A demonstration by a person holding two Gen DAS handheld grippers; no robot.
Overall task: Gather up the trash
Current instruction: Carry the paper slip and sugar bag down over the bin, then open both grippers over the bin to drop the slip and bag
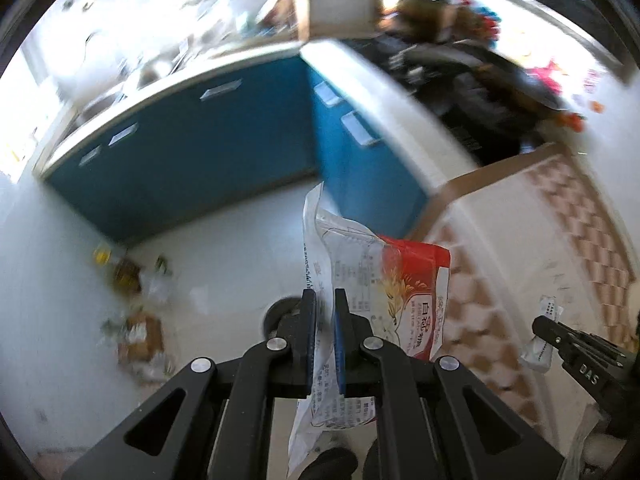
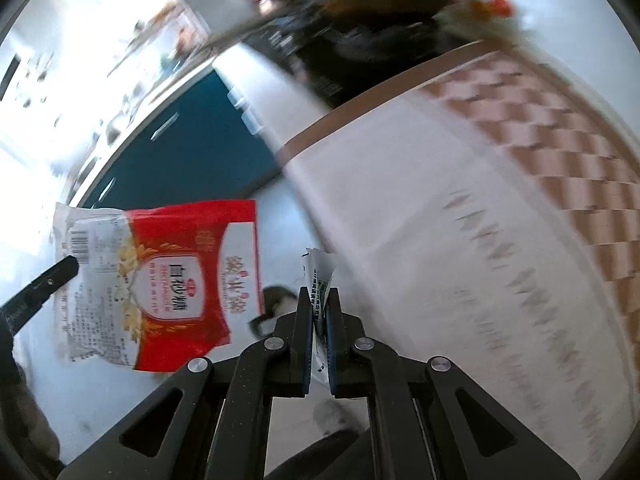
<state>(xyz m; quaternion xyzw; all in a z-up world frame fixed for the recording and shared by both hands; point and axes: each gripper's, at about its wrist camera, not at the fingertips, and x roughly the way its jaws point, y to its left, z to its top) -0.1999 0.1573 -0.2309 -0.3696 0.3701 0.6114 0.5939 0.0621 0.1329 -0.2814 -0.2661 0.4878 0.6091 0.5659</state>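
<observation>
Above a white kitchen floor (image 1: 224,240), beside blue cabinets (image 1: 192,148): left gripper (image 1: 325,300) clenched on an emptied red-and-white sugar bag (image 1: 412,280), right gripper (image 2: 319,300) pinched tight on a small torn white wrapper (image 2: 318,270). Both pieces held aloft and clear of the patterned tablecloth (image 2: 460,220), likely for carrying to a bin. More litter, a cardboard box (image 1: 140,336) among it, left on the floor by the cabinet corner. Blurred throughout.

Both my wrist cams look steeply down along my fingers, close over the white floor (image 1: 224,248). Shared: blue cabinets (image 1: 192,152), checkered mat (image 2: 560,152), red-and-white bag (image 2: 180,276).
</observation>
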